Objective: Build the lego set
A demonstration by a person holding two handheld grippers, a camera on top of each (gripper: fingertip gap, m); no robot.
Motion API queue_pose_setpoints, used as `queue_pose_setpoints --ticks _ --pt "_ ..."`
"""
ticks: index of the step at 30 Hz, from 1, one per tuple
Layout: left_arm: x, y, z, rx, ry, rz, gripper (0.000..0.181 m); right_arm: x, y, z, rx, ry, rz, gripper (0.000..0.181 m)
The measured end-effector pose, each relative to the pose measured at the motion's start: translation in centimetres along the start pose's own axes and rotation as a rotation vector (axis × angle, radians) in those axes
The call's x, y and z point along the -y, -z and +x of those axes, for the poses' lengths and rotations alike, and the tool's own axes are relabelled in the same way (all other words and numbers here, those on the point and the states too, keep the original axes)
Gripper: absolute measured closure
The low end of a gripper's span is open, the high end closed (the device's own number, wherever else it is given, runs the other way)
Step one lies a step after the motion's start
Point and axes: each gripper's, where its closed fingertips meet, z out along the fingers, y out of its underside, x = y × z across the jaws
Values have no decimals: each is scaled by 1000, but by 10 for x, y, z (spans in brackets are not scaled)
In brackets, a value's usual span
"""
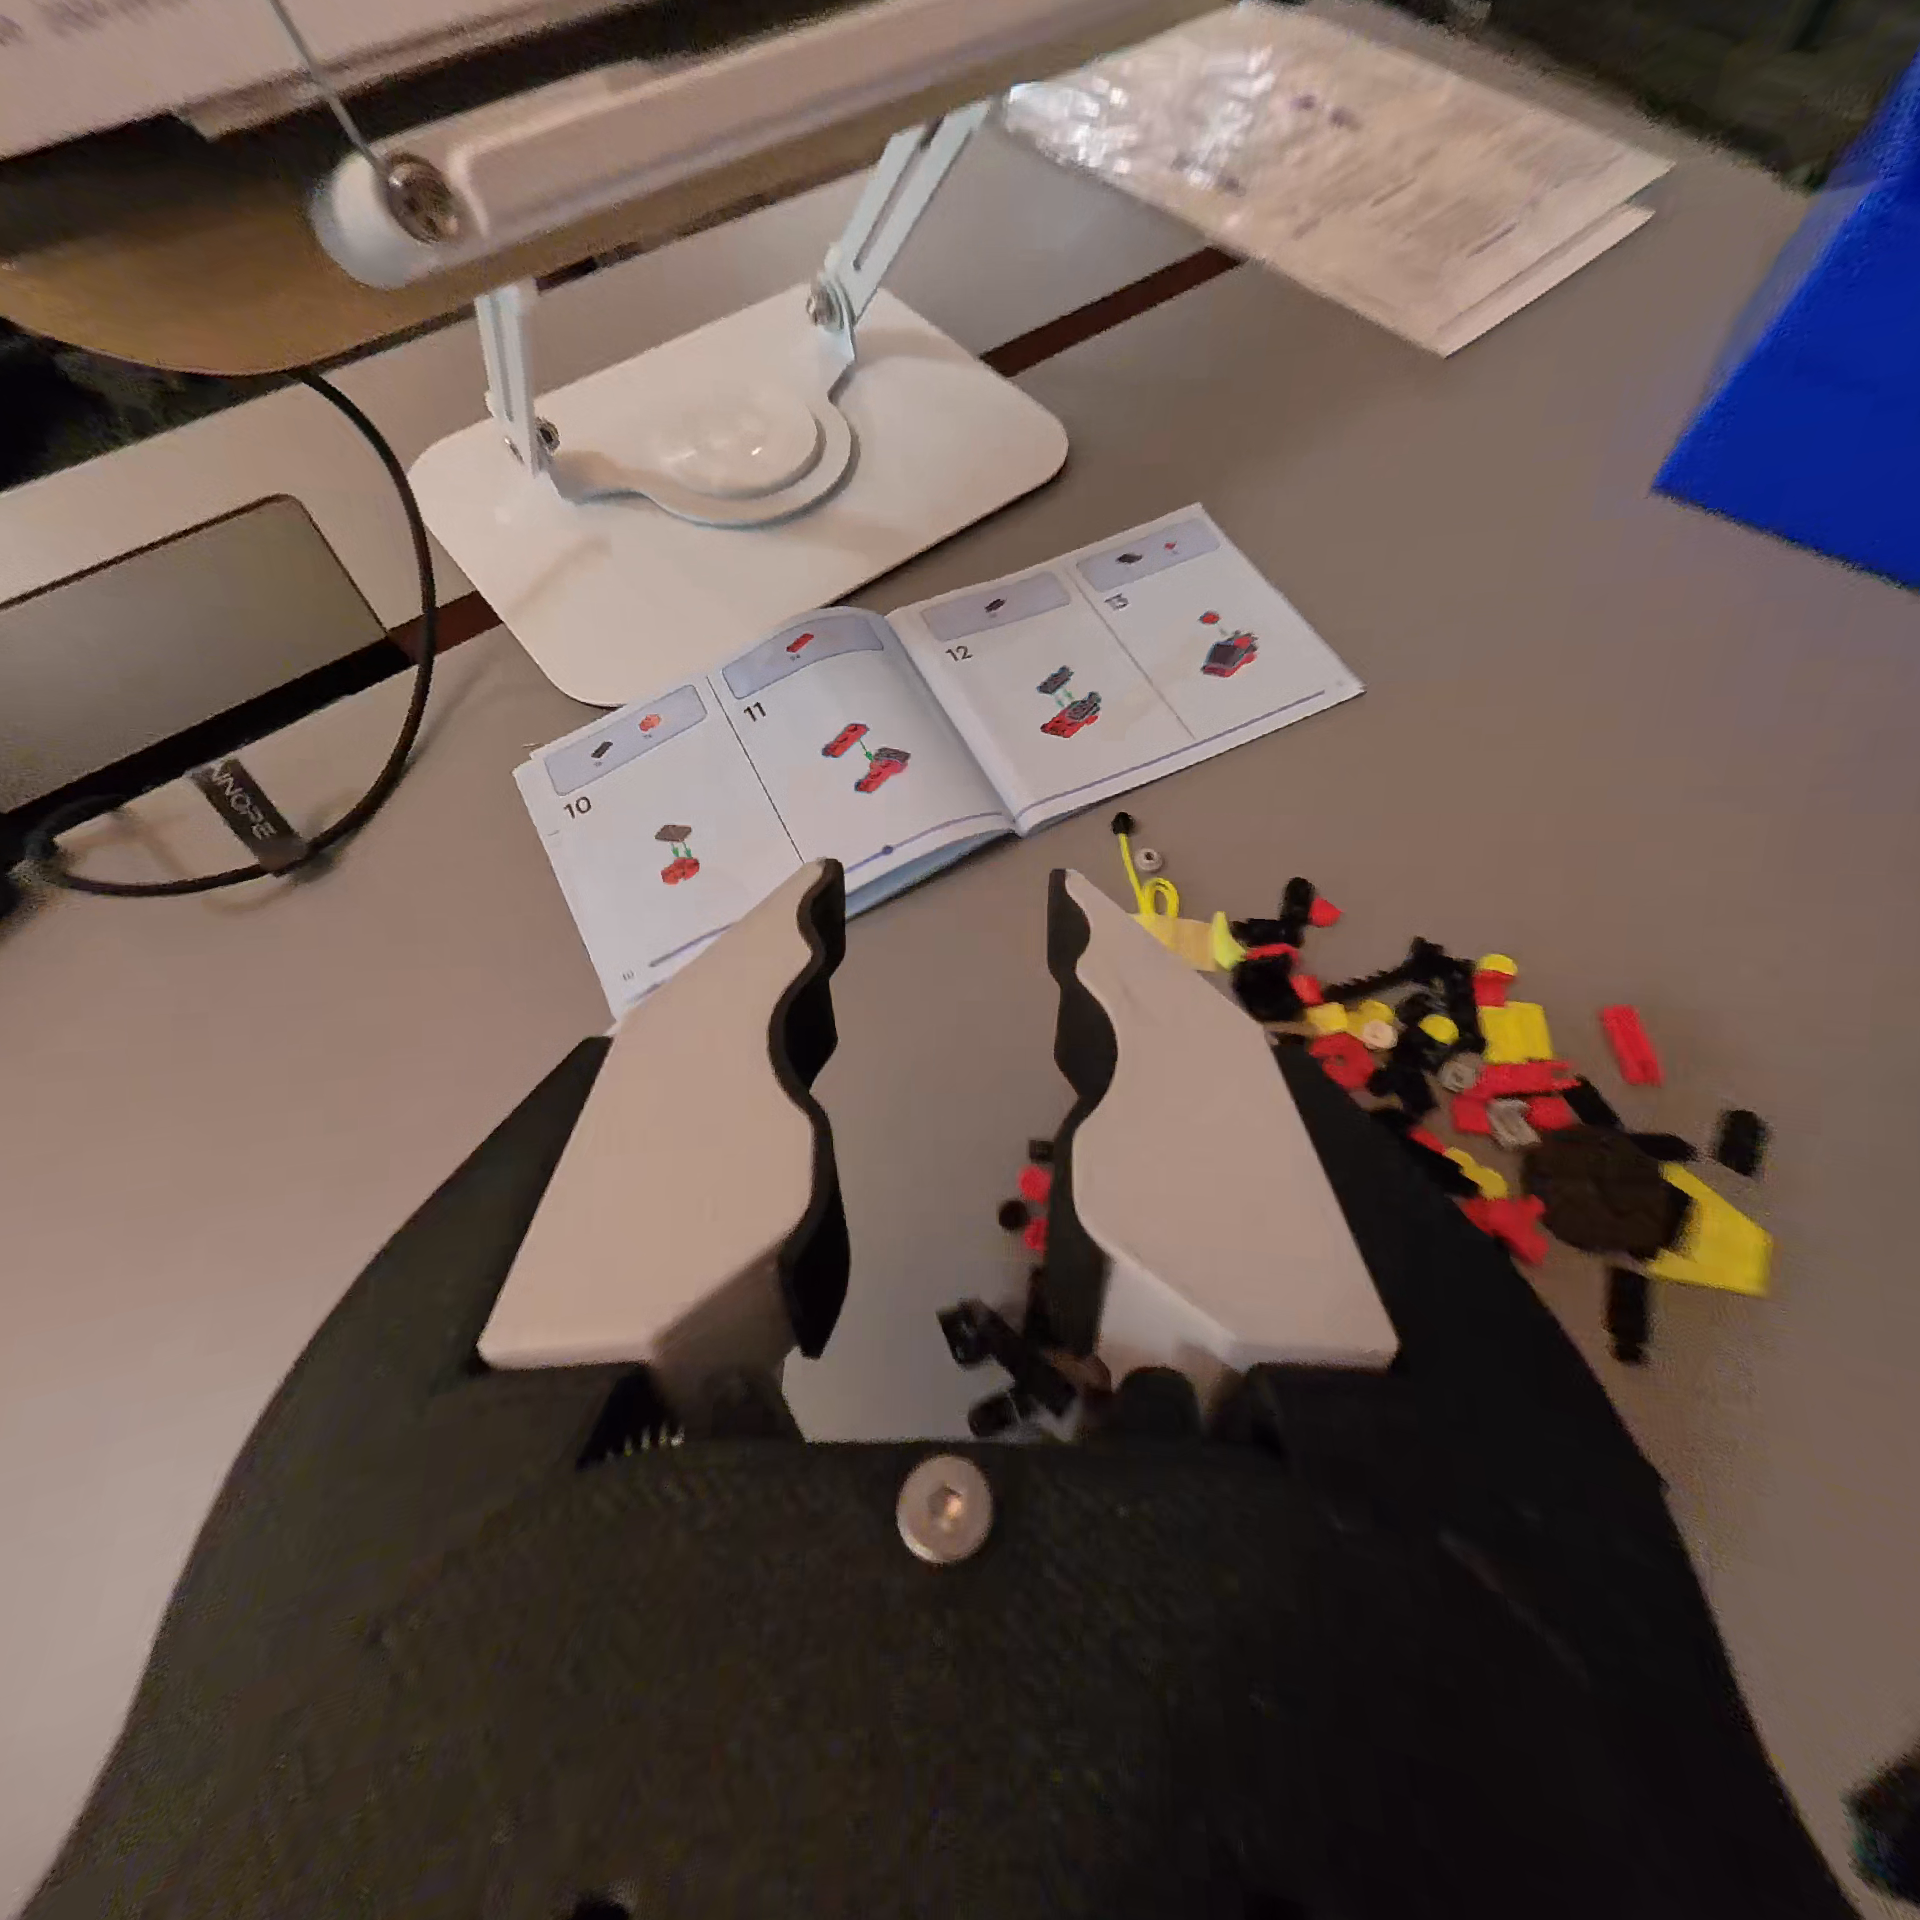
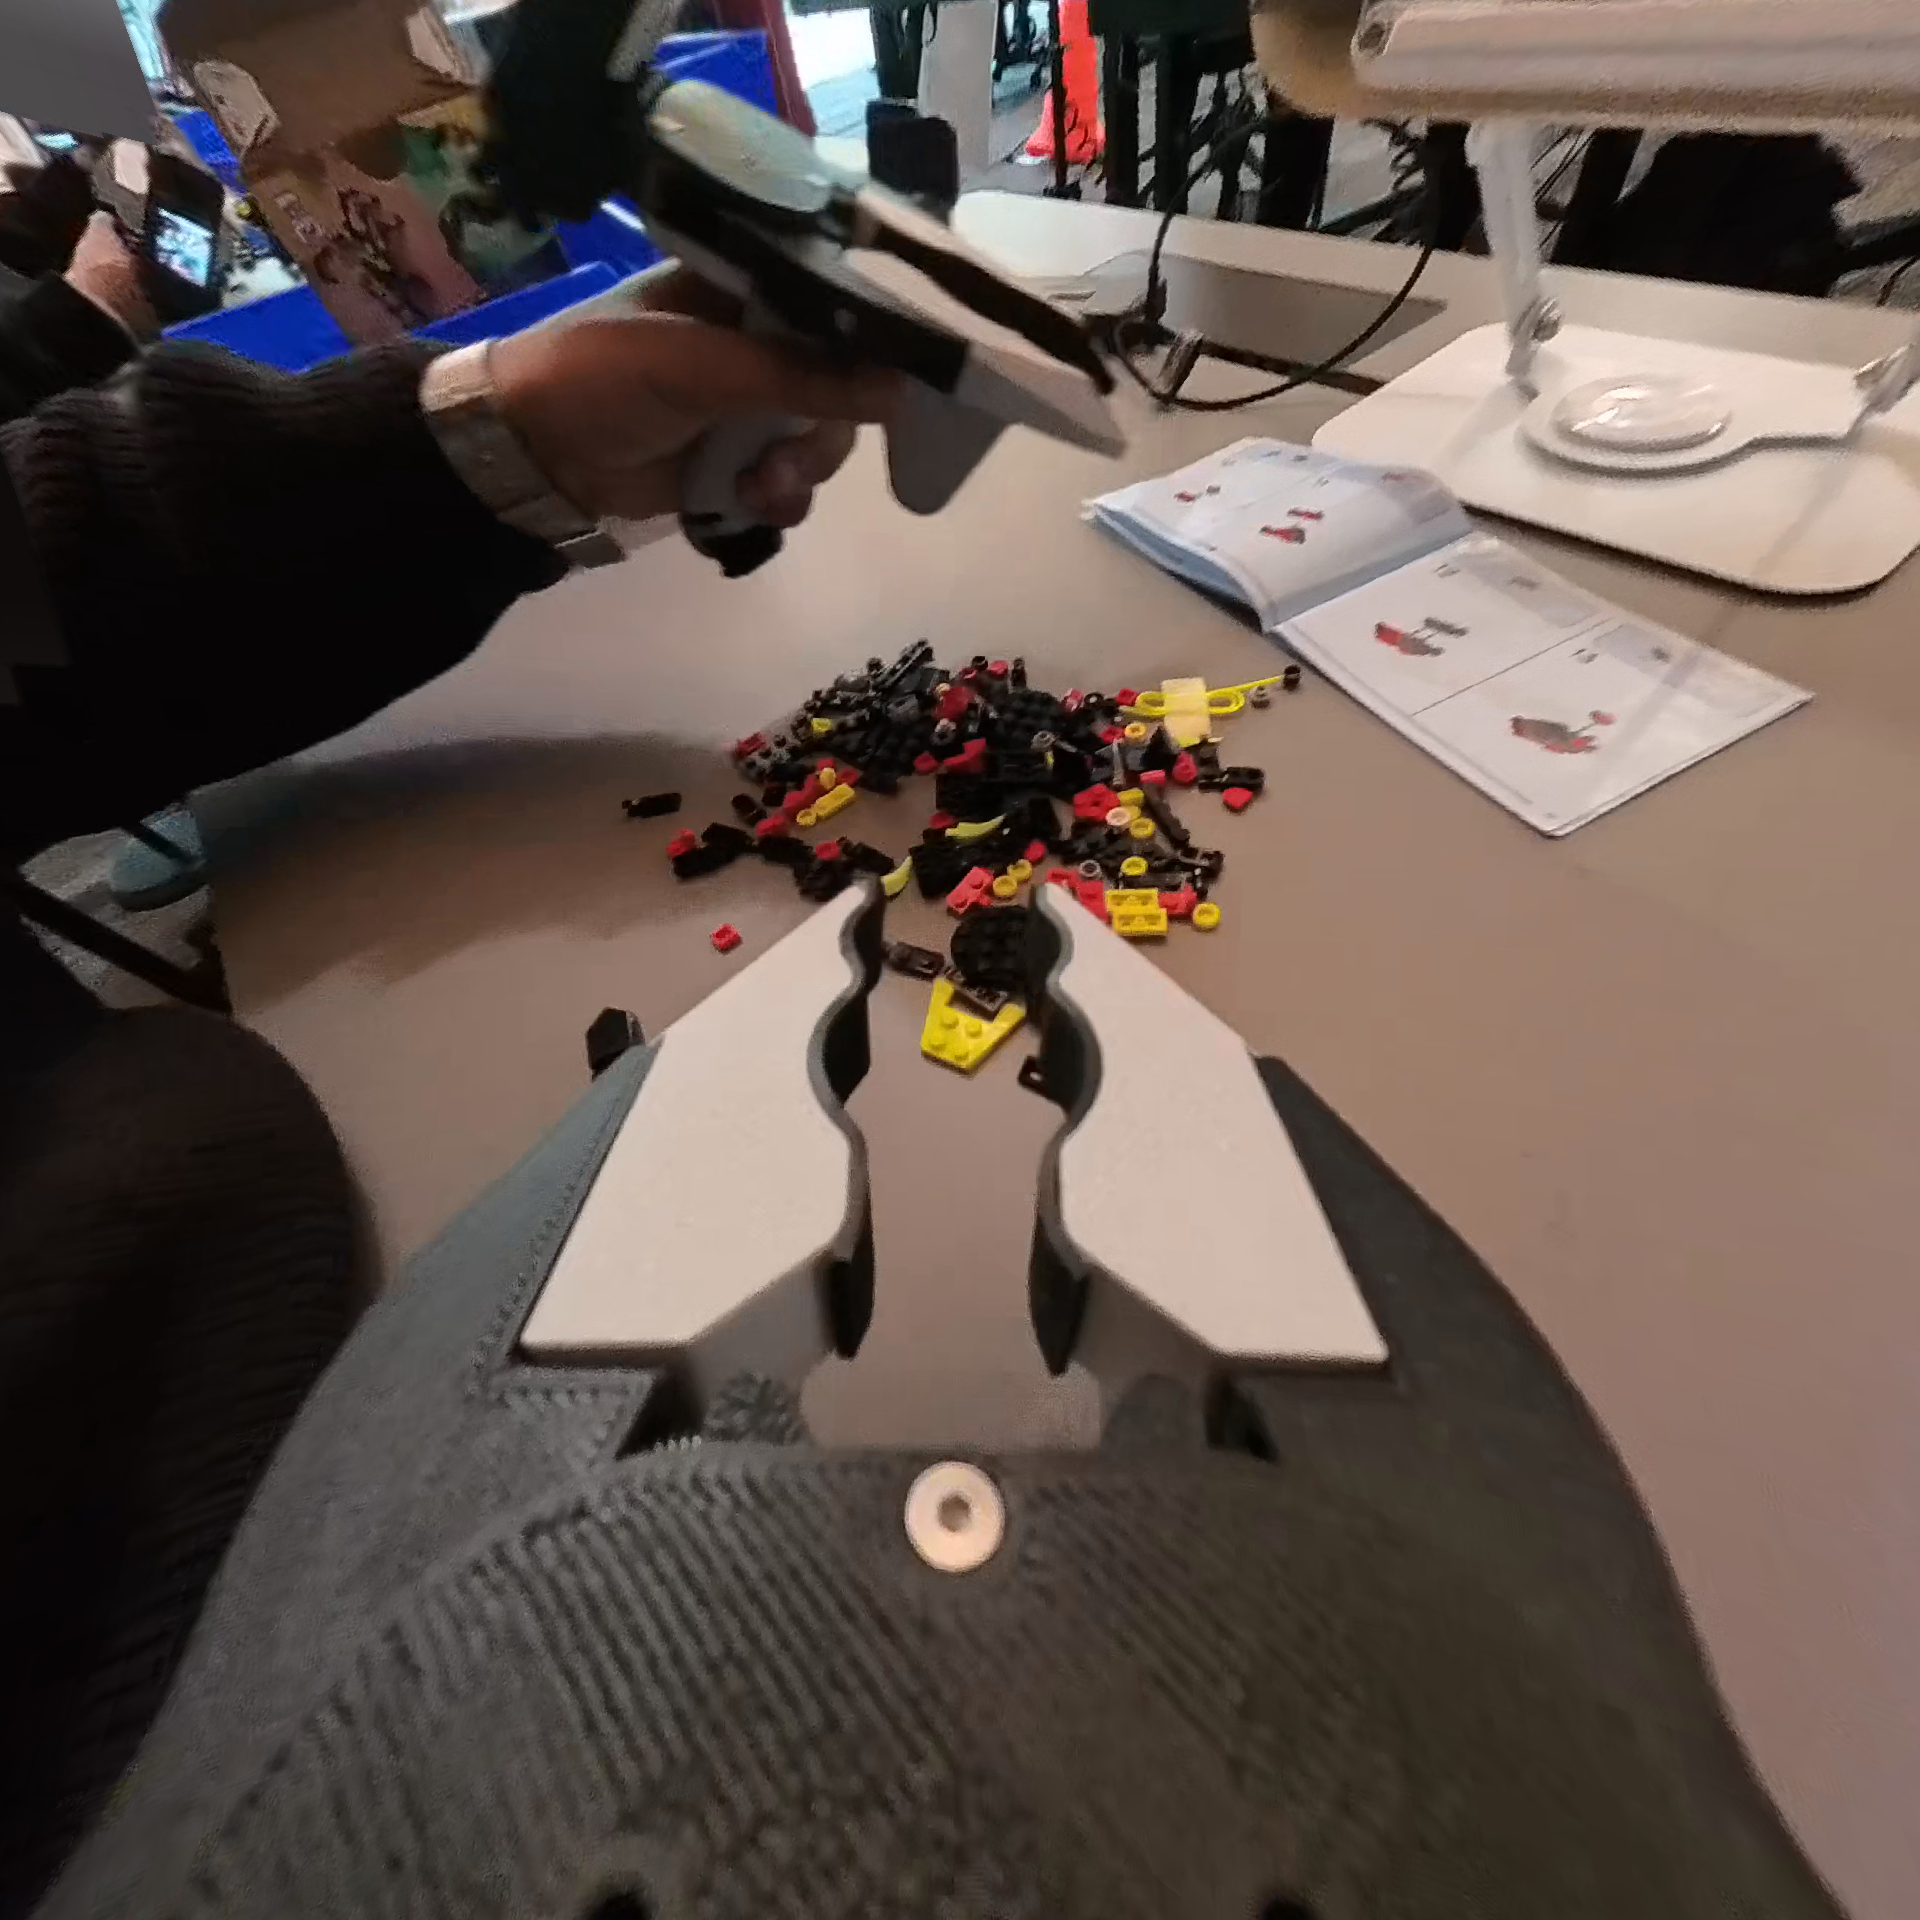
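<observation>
- While both tools hang above it, the grey table (image 1: 1455,644) carries everything: a white stand base (image 1: 748,520) at the far side, a blue bin (image 1: 1829,395) at one corner, a clear plastic bag (image 1: 1330,156) beyond.
- Instruction booklet (image 1: 935,727) lies open and flat just in front of the stand base — printed step numbers and small build diagrams on the pages; I leave the figures unread. A black cable (image 1: 405,665) beside it carries a strap with lettering, too blurred to make out.
- Loose lego pile (image 2: 997,800) — black, red and yellow pieces, nothing assembled that I can see — sits between booklet and operator.
- Right gripper (image 2: 956,914): jaws parted to a moderate gap, nothing between them. The pile lies straight ahead of its tips, close; a round black plate (image 2: 987,951) and a yellow wedge plate (image 2: 961,1023) sit just under and between the fingers.
- Left gripper (image 1: 945,894): jaws apart a little wider, empty, held raised off the table in a hand (image 2: 665,416). From it the pile lies off to the right and low; its tips aim more toward the booklet.
- Judgement: right tool is nearer and better lined up for a first pick. The yellow wedge's long axis runs roughly along the fingers, so a grip across its width looks the easy one.
</observation>
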Motion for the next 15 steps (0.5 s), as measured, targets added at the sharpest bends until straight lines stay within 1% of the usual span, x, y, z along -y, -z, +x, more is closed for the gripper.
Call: queue_pose_setpoints --ticks 2,3,4,5,7,9,11,12,15 --pt "-1 24 10 -35 37 40 143 7 3 7 -56 23 41 155" --pt "-3 36 17 -55 55 61 144 12 7 10 -80 15 76 160" --pt "-7 48 23 -71 73 86 144 19 12 13 -88 -5 124 174" --pt "-12 59 30 -88 89 114 147 26 18 16 -91 -32 177 181" --pt "-25 77 42 -111 115 157 155 34 29 23 -105 -88 242 181" --pt "-44 90 55 -122 122 168 166 34 34 32 -143 -112 258 181" --pt "-59 100 63 -120 101 154 170 34 36 37 -185 -98 262 181" --pt "-64 104 65 -116 93 147 171 35 35 40 -220 -65 261 181" --pt "-69 112 64 -107 123 160 181 36 37 54 -418 56 237 166"
